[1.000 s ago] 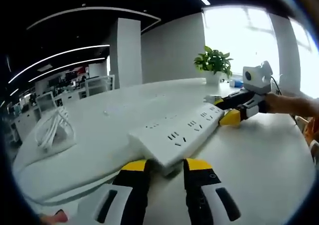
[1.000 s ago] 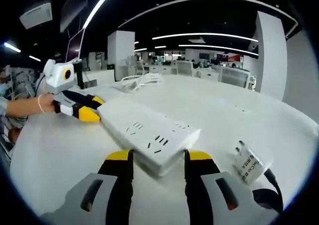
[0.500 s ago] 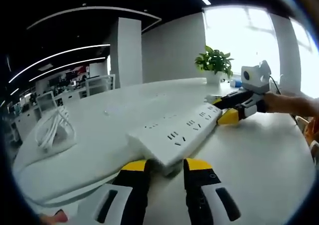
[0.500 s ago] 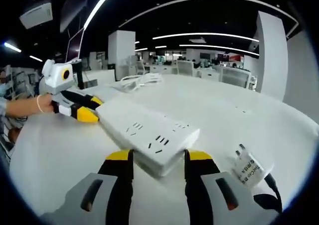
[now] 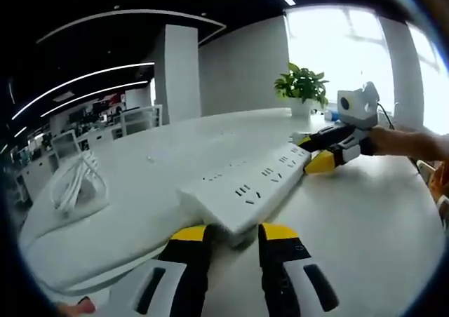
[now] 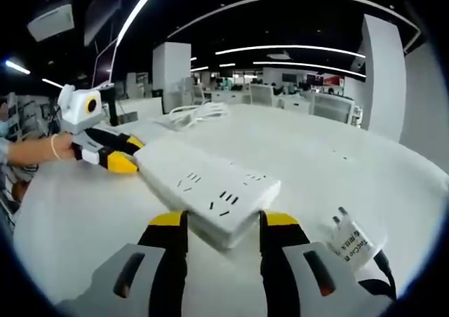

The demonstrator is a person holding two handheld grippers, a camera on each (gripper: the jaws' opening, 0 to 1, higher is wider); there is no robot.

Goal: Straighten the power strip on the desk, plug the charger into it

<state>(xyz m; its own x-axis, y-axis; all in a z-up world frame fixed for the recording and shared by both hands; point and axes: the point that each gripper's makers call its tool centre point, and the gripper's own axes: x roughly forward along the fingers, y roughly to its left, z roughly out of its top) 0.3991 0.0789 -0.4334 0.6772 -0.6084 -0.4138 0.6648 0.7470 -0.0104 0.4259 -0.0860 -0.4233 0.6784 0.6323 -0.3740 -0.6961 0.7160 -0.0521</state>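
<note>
**Both my grippers at the 2 ends of the strip**

The strip [image 5: 247, 191] is a long white power strip and it lies flat on the white desk [image 5: 365, 219]. I take it as the landmark.

In the left gripper view, my left gripper [image 5: 233, 234] is at the near end of the strip. The 2 yellow-tipped jaws stand on each side of that end, and the end sits between them. I cannot tell if the tips press on it or only stand close, so I cannot say if the jaws are clenched. At the far end of the strip I see my right gripper [image 5: 317, 152], with a hand [image 5: 407, 143] behind it. Its yellow tip touches that end. Beyond the far end stands a green plant [image 5: 302, 87] in a white pot. Far to the left of the strip lies a coil of white cable [image 5: 76, 180].

In the right gripper view, the right gripper [image 6: 224, 227] has the other end of the strip [image 6: 208, 187] between its 2 jaws in the same way, and here also I cannot tell the grip. The left gripper [image 6: 125, 154] is at the far end, touching it. The charger [image 6: 349, 244] is white with 2 metal pins and lies on the desk just to the right of the strip's near end, apart from it, beside my right jaw. It is not plugged in. The cable coil [image 6: 198, 111] lies beyond the strip.
</note>
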